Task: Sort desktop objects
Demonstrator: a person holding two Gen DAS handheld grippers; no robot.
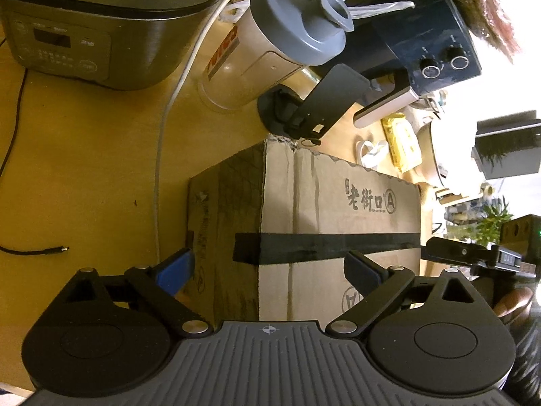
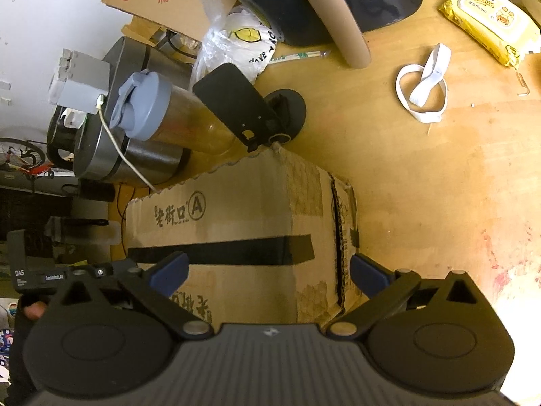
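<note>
A closed cardboard box (image 1: 338, 209) sealed with black tape stands on the wooden desk; it also shows in the right wrist view (image 2: 243, 223). My left gripper (image 1: 270, 269) is open, its blue-padded fingers straddling the box's near left corner. My right gripper (image 2: 270, 272) is open, its fingers straddling the box's near right corner. Behind the box stand a black phone stand (image 1: 321, 105) (image 2: 243, 108) and a shaker bottle with a grey lid (image 1: 270, 54) (image 2: 159, 118).
A rice cooker (image 1: 77, 34) and white cable (image 1: 169, 108) sit far left. A dark air fryer (image 1: 422, 34), yellow wipes pack (image 2: 490, 20), white strap (image 2: 422, 91), cardboard tube (image 2: 338, 23) and plastic bag (image 2: 236, 40) lie beyond. A black USB cable (image 1: 33, 250) lies left.
</note>
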